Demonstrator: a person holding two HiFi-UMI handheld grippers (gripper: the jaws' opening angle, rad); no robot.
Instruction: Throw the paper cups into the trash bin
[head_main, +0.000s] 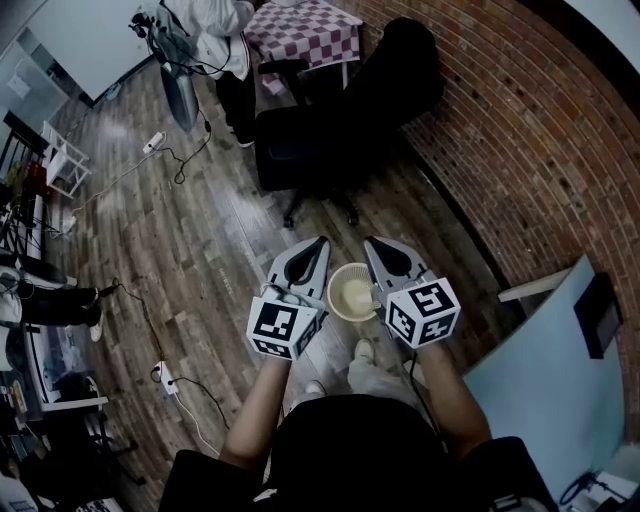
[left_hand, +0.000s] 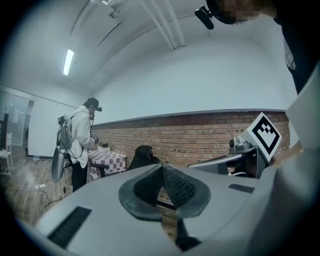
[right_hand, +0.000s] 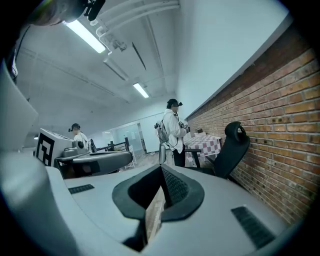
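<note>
Head view showed the paper cup (head_main: 352, 292) carried above the wooden floor (head_main: 200, 240), its wall pinched in the right gripper (head_main: 380, 252) fingers. The left gripper (head_main: 312, 255) fingers were together, empty. Likely mid-carry; no trash bin showed, so next meant reaching it, then releasing.

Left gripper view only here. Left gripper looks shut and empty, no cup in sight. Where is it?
Observer: In head view the paper cup is mouth up between the two grippers, just right of the left gripper.
Operator: Held?
Observer: Yes. In the right gripper view, the right gripper is shut on the cup's wall.
Operator: Bin anywhere?
Observer: None in head view or right gripper view. Only wood floor lies below the grippers.
</note>
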